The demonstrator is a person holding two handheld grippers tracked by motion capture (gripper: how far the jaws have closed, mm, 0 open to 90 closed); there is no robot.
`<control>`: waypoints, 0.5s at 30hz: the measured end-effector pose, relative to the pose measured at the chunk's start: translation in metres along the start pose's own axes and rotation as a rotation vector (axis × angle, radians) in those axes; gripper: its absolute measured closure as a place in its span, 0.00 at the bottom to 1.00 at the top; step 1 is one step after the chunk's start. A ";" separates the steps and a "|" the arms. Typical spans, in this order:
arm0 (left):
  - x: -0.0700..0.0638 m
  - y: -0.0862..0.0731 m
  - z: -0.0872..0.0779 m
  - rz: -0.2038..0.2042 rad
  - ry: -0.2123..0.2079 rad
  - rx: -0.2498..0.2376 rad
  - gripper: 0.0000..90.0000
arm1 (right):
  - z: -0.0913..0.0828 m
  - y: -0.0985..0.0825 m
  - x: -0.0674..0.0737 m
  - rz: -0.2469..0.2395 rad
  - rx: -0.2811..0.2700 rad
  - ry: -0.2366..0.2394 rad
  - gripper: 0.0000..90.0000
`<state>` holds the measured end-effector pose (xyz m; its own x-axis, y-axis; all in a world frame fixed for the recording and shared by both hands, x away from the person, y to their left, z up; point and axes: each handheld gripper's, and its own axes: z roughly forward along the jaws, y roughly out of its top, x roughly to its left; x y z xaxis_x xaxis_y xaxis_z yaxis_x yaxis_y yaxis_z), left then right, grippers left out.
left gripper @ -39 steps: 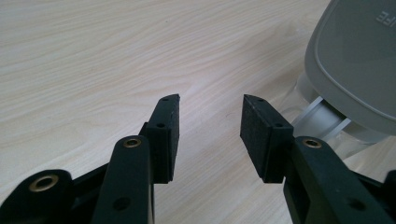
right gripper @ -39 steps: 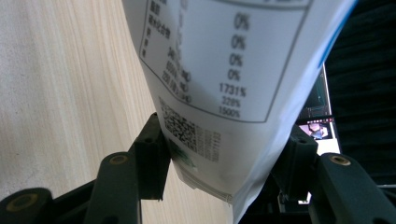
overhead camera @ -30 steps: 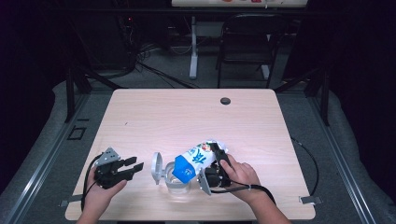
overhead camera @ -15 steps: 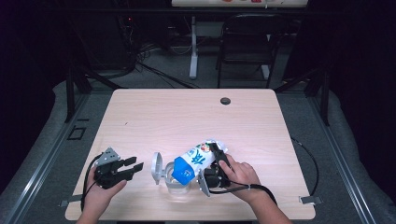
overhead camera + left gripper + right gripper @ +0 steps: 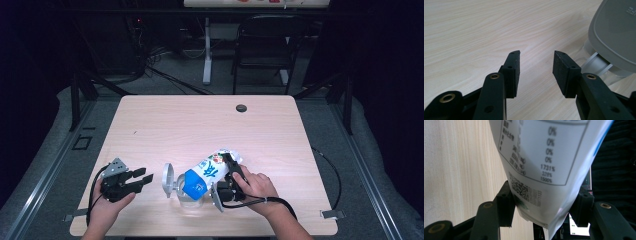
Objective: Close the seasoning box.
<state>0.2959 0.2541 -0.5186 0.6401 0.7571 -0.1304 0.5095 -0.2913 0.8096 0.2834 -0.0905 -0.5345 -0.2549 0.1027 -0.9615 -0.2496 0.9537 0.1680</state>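
High view showed us working at the lower middle of the frame, where our right tongs (image 5: 231, 172) had closed on a white and blue pouch (image 5: 207, 172) and held it tilted, its lower end pointing into a clear container (image 5: 187, 196) standing on the bench (image 5: 200, 125). The container's grey lid (image 5: 167, 180) stood open, tipped up at the container's left side. Right gripper view confirmed the grip: both jaws pressed the pouch (image 5: 544, 170) between them, its printed table and code square filling the middle of that frame.

Our left tongs (image 5: 142, 179) lay at the lower left, low over the wood with nothing between the jaws; left gripper view showed the two pads (image 5: 511, 72) standing well apart over bare bench, with the grey lid (image 5: 616, 32) at the upper right of that frame, near but not touched.

We judged the pouring to be under way rather than finished: the lid was already open and the pouch in position, but we could not tell how much had gone in. Emptying the pouch, setting it down and shutting the lid seemed left to do.

Elsewhere, a small dark round grommet (image 5: 241, 108) sat near the bench's far edge, well apart from the work. Nothing blocked the container; the upright lid was the only thing close to the left tongs' path.
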 end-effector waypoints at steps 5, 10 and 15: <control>0.000 0.001 -0.001 0.004 0.000 0.008 0.64 | 0.000 0.000 0.000 -0.007 0.002 -0.003 0.52; 0.000 0.001 0.001 0.005 -0.001 0.013 0.64 | 0.000 0.000 0.000 -0.018 0.005 0.000 0.52; 0.000 0.000 0.001 0.006 -0.003 0.010 0.64 | 0.000 -0.001 0.001 -0.036 0.011 -0.007 0.52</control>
<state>0.2967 0.2536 -0.5192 0.6448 0.7536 -0.1278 0.5117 -0.3014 0.8046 0.2838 -0.0914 -0.5355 -0.2394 0.0706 -0.9683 -0.2485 0.9597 0.1314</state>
